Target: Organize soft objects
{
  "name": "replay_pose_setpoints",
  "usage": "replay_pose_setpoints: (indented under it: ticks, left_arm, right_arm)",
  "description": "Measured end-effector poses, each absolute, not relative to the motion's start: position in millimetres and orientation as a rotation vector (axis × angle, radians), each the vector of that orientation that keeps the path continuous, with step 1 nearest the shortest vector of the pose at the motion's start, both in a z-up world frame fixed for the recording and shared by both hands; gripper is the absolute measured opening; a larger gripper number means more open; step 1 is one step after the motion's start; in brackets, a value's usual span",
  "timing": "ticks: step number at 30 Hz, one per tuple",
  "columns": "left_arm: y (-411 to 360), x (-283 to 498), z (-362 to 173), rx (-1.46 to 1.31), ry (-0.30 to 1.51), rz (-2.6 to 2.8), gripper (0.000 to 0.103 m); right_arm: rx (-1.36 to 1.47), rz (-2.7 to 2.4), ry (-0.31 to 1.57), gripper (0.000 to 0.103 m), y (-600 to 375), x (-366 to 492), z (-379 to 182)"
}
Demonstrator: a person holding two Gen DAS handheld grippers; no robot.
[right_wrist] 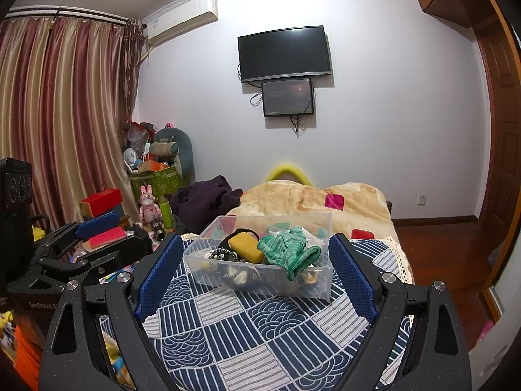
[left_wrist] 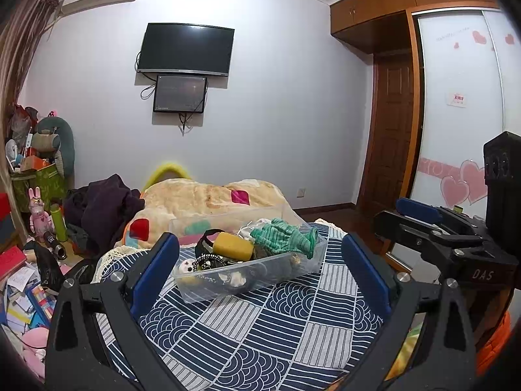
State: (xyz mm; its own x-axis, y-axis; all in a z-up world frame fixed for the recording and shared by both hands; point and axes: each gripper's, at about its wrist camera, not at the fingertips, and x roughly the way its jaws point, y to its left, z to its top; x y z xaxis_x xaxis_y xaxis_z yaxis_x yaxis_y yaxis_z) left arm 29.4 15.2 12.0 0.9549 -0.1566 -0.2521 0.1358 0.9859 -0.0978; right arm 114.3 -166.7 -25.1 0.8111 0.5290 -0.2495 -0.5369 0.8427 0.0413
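A clear plastic bin (left_wrist: 195, 288) (right_wrist: 320, 224) stands on the blue patterned bedspread (left_wrist: 260, 332) (right_wrist: 260, 325). It holds a green knitted cloth (left_wrist: 283, 238) (right_wrist: 288, 249), a yellow sponge (left_wrist: 232, 245) (right_wrist: 246, 247), black hair ties and small soft toys. My left gripper (left_wrist: 260, 254) is open and empty, short of the bin. My right gripper (right_wrist: 255, 257) is open and empty, short of the bin too. Each gripper shows in the other's view, the right one (left_wrist: 420, 211) and the left one (right_wrist: 97, 224).
A beige quilt (left_wrist: 208, 195) (right_wrist: 309, 198) and dark clothes (left_wrist: 104, 208) (right_wrist: 205, 198) lie beyond the bin. Cluttered boxes, toys and books fill the floor on the left (left_wrist: 29, 260) (right_wrist: 104, 205). A wardrobe (left_wrist: 462, 97) and door stand on the right.
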Motion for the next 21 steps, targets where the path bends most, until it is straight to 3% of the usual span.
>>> replay_pose_setpoints:
  ticks: [21]
  left_arm:
    - [12.2, 33.5, 9.8, -0.087, 0.289, -0.159, 0.101]
  right_arm:
    - [-0.028, 0.559, 0.278, 0.090, -166.1, 114.7, -26.5]
